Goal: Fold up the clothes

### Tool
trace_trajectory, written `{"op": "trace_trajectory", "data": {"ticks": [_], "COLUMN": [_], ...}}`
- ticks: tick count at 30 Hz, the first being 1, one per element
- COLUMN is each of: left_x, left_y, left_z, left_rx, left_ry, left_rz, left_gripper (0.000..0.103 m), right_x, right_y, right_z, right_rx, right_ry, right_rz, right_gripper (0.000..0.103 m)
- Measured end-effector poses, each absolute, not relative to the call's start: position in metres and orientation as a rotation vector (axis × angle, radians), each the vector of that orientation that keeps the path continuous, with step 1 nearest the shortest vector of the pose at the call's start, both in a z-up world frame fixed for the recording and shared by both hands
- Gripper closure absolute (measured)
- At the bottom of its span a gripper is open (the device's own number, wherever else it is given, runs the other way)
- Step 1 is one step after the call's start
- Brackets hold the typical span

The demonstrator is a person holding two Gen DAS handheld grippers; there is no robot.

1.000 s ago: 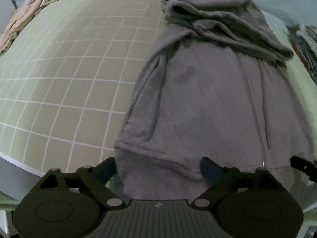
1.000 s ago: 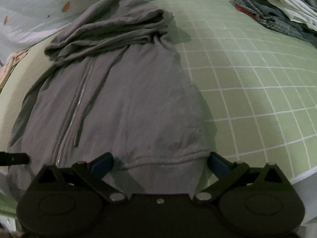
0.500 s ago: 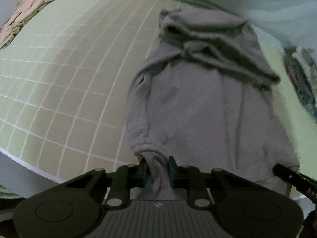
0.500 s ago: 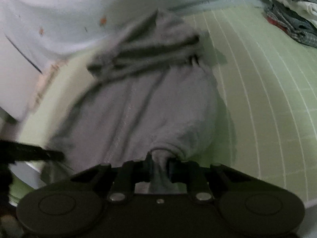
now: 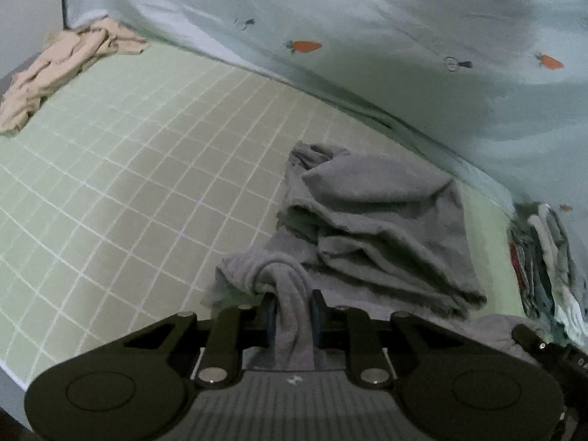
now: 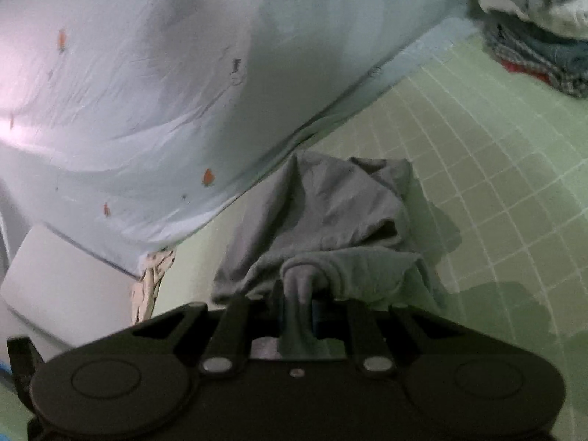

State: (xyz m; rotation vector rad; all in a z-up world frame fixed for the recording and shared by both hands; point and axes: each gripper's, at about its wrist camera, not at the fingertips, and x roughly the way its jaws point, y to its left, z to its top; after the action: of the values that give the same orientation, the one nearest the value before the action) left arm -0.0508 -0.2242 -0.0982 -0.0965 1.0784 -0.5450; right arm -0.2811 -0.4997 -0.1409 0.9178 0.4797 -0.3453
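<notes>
Hem corners pinched in 2 grippers, gray hoodie's hood end straight ahead on the green grid mat

Left gripper (image 5: 293, 312) and right gripper (image 6: 297, 310) each have their jaws clamped on a bunched wad of the gray hoodie (image 5: 371, 228), at what look like the left and right corners of its hem. The garment's long axis runs from the jaws toward the far side, where the hood end lies heaped on the green grid mat (image 5: 121, 169), near the carrot-print sheet (image 5: 367, 55). Both grippers sit level with each other, neither nearer the hood. Laying the hem over that far end looks like the fold in hand. A beige garment (image 5: 62, 70) lies far left; stacked clothes (image 6: 536, 25) sit far right.
</notes>
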Motion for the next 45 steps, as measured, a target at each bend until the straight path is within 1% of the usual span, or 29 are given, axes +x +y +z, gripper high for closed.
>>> {"op": "trace_trajectory", "data": {"ticks": [4,7,9,10,11,12,14,15,16,17,18,19,21,22,23,26,31,34,38,40,43,44,45], "left_x": [-0.023,0.005,0.027,0.038,0.051,0.062,0.078,0.084,0.086,0.085,0.083,0.08,0.074,0.07,0.066,0.058,0.044,0.041,0.041,0.046,0.052,0.056,0.059], "left_y": [-0.235,-0.256,-0.277,-0.288,-0.299,-0.309,-0.32,-0.323,-0.321,-0.315,-0.309,-0.301,-0.284,-0.276,-0.269,-0.259,-0.261,-0.274,-0.293,-0.302,-0.314,-0.319,-0.324], "left_z": [-0.094,-0.086,-0.087,-0.089,-0.094,-0.099,-0.104,-0.106,-0.106,-0.106,-0.105,-0.104,-0.106,-0.108,-0.111,-0.124,-0.137,-0.14,-0.146,-0.149,-0.153,-0.155,-0.158], "left_rx": [-0.141,-0.153,-0.152,-0.152,-0.152,-0.151,-0.146,-0.144,-0.144,-0.14,-0.138,-0.137,-0.13,-0.123,-0.114,-0.102,-0.08,-0.033,0.025,0.053,0.083,0.092,0.101], "left_ry": [1.093,1.075,1.075,1.08,1.088,1.097,1.119,1.123,1.104,1.079,1.056,1.034,1.013,1.015,1.023,1.061,1.102,1.101,1.099,1.097,1.094,1.095,1.097], "left_rz": [-0.561,-0.595,-0.61,-0.612,-0.601,-0.59,-0.568,-0.561,-0.563,-0.555,-0.536,-0.514,-0.475,-0.453,-0.431,-0.397,-0.424,-0.441,-0.463,-0.461,-0.46,-0.458,-0.455], "left_gripper": [0.083,0.083,0.082,0.078,0.076,0.074,0.069,0.062,0.048,0.039,0.027,0.023,0.021,0.017,0.016,0.016,0.016,0.015,0.015,0.015,0.014,0.012,0.009], "right_x": [-0.264,-0.245,-0.23,-0.223,-0.215,-0.208,-0.203,-0.2,-0.205,-0.21,-0.215,-0.218,-0.223,-0.223,-0.222,-0.221,-0.206,-0.19,-0.173,-0.16,-0.137,-0.129,-0.12], "right_y": [-0.515,-0.536,-0.56,-0.572,-0.584,-0.596,-0.613,-0.621,-0.621,-0.621,-0.621,-0.616,-0.608,-0.603,-0.596,-0.579,-0.562,-0.553,-0.554,-0.561,-0.568,-0.57,-0.571], "right_z": [-0.145,-0.143,-0.148,-0.153,-0.157,-0.162,-0.168,-0.171,-0.166,-0.161,-0.157,-0.154,-0.15,-0.152,-0.155,-0.167,-0.18,-0.179,-0.165,-0.156,-0.147,-0.145,-0.146], "right_rx": [0.915,0.94,1.007,1.046,1.085,1.123,1.18,1.205,1.174,1.142,1.107,1.038,0.898,0.836,0.779,0.725,0.727,0.645,0.481,0.41,0.307,0.273,0.244], "right_ry": [0.514,0.504,0.477,0.468,0.459,0.45,0.439,0.433,0.411,0.389,0.37,0.411,0.492,0.553,0.614,0.705,0.761,0.777,0.733,0.698,0.659,0.649,0.649], "right_rz": [-0.361,-0.367,-0.379,-0.395,-0.411,-0.428,-0.477,-0.502,-0.529,-0.555,-0.581,-0.618,-0.688,-0.716,-0.738,-0.728,-0.658,-0.636,-0.664,-0.66,-0.647,-0.641,-0.616], "right_gripper": [0.09,0.089,0.089,0.088,0.084,0.078,0.073,0.059,0.048,0.028,0.02,0.019,0.012,0.011,0.011,0.007,0.006,0.003,0.003,0.005,0.015,0.021,0.028]}}
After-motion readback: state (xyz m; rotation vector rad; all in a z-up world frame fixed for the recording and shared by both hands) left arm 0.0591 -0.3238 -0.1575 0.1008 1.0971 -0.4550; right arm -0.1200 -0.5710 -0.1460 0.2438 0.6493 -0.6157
